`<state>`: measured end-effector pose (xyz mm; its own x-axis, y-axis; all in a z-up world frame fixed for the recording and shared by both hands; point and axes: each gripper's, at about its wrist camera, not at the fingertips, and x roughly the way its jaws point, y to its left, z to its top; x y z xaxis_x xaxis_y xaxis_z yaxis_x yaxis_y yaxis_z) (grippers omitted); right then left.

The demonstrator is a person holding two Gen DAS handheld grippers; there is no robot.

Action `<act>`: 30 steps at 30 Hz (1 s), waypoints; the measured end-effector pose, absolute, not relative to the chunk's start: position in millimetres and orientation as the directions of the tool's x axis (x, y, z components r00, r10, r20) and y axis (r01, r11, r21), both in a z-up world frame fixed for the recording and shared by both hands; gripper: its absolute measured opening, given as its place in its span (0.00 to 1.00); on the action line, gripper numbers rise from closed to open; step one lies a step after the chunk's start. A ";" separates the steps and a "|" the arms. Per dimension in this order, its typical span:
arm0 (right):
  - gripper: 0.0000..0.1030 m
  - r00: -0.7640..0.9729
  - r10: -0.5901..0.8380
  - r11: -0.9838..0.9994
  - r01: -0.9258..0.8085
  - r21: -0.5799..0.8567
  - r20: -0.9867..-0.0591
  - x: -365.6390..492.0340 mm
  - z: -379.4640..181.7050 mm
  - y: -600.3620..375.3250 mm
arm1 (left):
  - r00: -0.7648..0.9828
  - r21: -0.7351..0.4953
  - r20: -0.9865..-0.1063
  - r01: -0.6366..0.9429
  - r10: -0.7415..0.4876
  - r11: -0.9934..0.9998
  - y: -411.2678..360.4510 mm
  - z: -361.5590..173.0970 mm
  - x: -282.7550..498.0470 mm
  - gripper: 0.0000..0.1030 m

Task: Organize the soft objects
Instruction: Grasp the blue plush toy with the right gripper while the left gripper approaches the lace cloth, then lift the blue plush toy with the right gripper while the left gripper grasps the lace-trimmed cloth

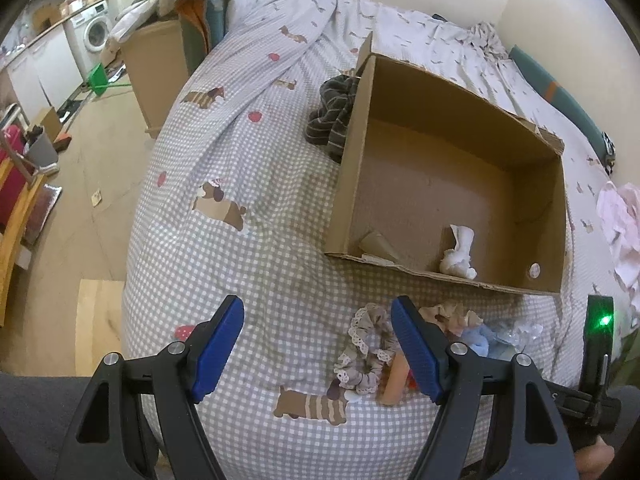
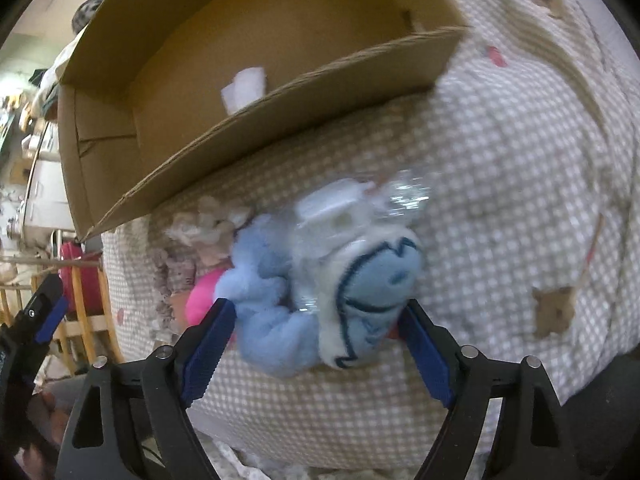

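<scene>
The right gripper (image 2: 314,320) has its blue fingers (image 2: 206,340) spread wide on either side of a blue and white plush (image 2: 360,280). Whether the pads touch it cannot be told, as the view is blurred, but the jaws are clearly not clenched. The plush lies on the checked bedspread (image 2: 500,152), with clear crinkled plastic (image 2: 384,196) over its top. Just left of it sit a pink item (image 2: 202,298) and a lacy beige scrunchie (image 2: 208,224). Beyond them stands a cardboard box (image 2: 280,100) with something white (image 2: 244,88) inside.

The left gripper (image 1: 318,346) hangs released, jaws wide apart and holding nothing, above the bedspread (image 1: 248,260). Its right finger (image 1: 416,348) partly covers the small pile of soft things near the bed's edge: the scrunchie (image 1: 364,348), an orange-pink piece (image 1: 396,380) and the light blue plush (image 1: 480,340). The box (image 1: 352,168) lies just past the pile, open side up, with a white sock (image 1: 460,256) near its front wall. A dark striped cloth (image 1: 334,116) rests against the box's left wall, outside it. Pale pink fabric (image 1: 620,228) lies to the right of the box. On the floor to the far left stands a washing machine (image 1: 96,30).
</scene>
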<state>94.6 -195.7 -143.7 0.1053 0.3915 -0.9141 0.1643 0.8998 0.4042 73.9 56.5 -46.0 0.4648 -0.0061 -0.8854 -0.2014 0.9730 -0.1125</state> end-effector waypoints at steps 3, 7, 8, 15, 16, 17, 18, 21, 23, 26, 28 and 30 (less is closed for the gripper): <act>0.94 0.108 0.408 0.891 0.168 0.421 -0.907 97.4 -146.1 -185.7 | 0.459 -0.111 -0.888 -0.202 -0.006 0.973 57.1 -47.4 73.6 0.72; 0.94 0.128 0.384 0.902 0.159 0.401 -0.914 97.0 -148.7 -175.0 | 0.454 -0.111 -0.891 -0.209 -0.004 0.972 59.3 -48.9 74.6 0.72; 0.93 0.129 0.369 0.910 0.151 0.386 -0.921 97.0 -150.4 -173.1 | 0.454 -0.107 -0.891 -0.208 -0.001 0.972 59.0 -48.9 75.1 0.72; 0.36 0.113 0.375 0.913 0.128 0.388 -0.920 97.5 -161.5 -160.6 | 0.429 -0.095 -0.903 -0.219 0.008 0.971 61.9 -56.0 76.2 0.72; 0.31 0.115 0.389 0.908 0.123 0.401 -0.914 96.1 -160.0 -161.5 | 0.428 -0.096 -0.904 -0.220 0.008 0.971 62.4 -56.2 76.4 0.72; 0.29 0.120 0.407 0.900 0.118 0.420 -0.905 94.5 -157.5 -162.3 | 0.428 -0.096 -0.904 -0.221 0.008 0.970 62.5 -56.2 76.3 0.72; 0.28 0.122 0.428 0.890 0.112 0.441 -0.895 93.0 -154.6 -163.3 | 0.428 -0.096 -0.904 -0.222 0.009 0.970 62.9 -56.0 76.3 0.72; 0.28 0.132 0.498 0.853 0.105 0.512 -0.857 83.5 -142.3 -165.9 | 0.428 -0.096 -0.904 -0.227 0.011 0.969 65.1 -56.1 76.1 0.72; 0.28 0.118 0.558 0.814 0.111 0.569 -0.821 75.0 -135.1 -167.1 | 0.424 -0.101 -0.905 -0.235 0.009 0.967 66.4 -57.1 76.2 0.72; 0.28 0.112 0.616 0.775 0.091 0.625 -0.780 67.1 -121.9 -162.7 | 0.415 -0.108 -0.910 -0.246 0.004 0.963 67.5 -59.9 76.5 0.72; 0.28 0.124 0.648 0.750 0.064 0.658 -0.751 65.4 -109.6 -160.3 | 0.412 -0.115 -0.911 -0.246 -0.004 0.963 67.9 -60.9 77.3 0.72; 0.28 0.163 0.666 0.735 0.019 0.677 -0.728 67.6 -90.6 -165.6 | 0.411 -0.122 -0.912 -0.244 -0.012 0.962 68.6 -62.0 77.9 0.71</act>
<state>67.6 -165.6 -90.6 0.1633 0.6662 -0.7276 0.0189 0.7353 0.6775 77.9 68.6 -62.0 0.4109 -0.0118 -0.9116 -0.2437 0.9621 -0.1223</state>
